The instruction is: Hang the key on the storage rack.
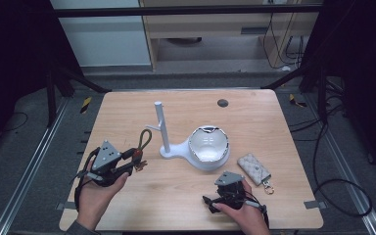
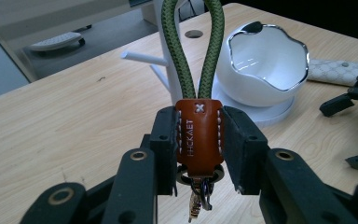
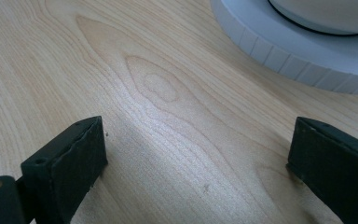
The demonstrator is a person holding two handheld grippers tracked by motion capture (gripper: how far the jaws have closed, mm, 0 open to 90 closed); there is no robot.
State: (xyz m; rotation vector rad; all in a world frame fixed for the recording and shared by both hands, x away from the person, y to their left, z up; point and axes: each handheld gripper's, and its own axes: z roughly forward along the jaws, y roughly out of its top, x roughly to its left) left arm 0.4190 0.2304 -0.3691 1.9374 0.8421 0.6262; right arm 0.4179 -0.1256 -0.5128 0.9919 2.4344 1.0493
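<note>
left tool (image 2: 199, 144) is clamped on the brown leather tab of a keychain (image 2: 199, 133), jaws pressed flat against both sides of the tab. the green cord loop rises straight up from the tab, and a small cluster of metal rings hangs below it. from the high view the left tool (image 1: 133, 161) sits at the left side of the bench (image 1: 127, 112), held in the left hand (image 1: 98, 193), forearm coming in from the bottom edge, the tool angled toward the white stand (image 1: 164, 129). the keychain (image 1: 142, 147) stretches from the jaws up toward the stand's upright peg, its loop near the short side branch.

over on the right, the right hand (image 1: 245, 213) holds the right tool (image 1: 208, 203) low near the front edge of the bench, pointing left. its jaws are spread wide with nothing between them, just bare wood grain in the right gripper view, and the stand's round white base (image 3: 298, 51) just ahead.

the white bowl (image 1: 208, 145) sits on that base, mid-bench. a pale patterned key pouch (image 1: 254, 168) lies just right of it, flat on the bench, apart from both tools.
</note>
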